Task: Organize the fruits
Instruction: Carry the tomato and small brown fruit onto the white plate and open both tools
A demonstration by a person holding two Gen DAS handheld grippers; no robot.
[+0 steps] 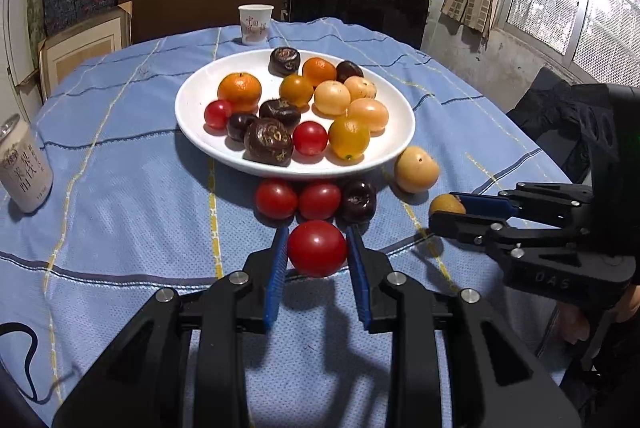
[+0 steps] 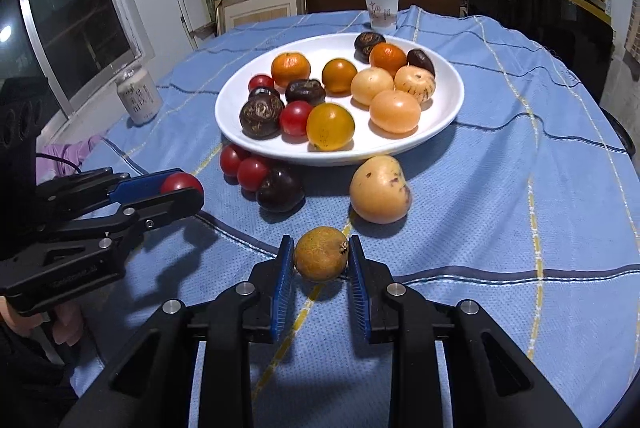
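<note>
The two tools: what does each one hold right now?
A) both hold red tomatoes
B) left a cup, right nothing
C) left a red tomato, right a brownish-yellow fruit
C: the left tool is shut on a red tomato, the right tool on a brownish-yellow fruit.

Fruits lie in the plate (image 1: 192, 108), others before it.

The left tool (image 1: 317, 248) points forward and downward, and its two blue pads (image 1: 276, 276) are closed on a red tomato (image 1: 317, 248), one on each side. The right tool (image 2: 321, 260) points downward in the same manner, with its pads (image 2: 282, 280) pressed on a small brownish fruit (image 2: 321, 259). The two tools stand side by side, apart from each other. Under each tool, a part of the hand (image 2: 66, 324) that holds it is visible.
</note>
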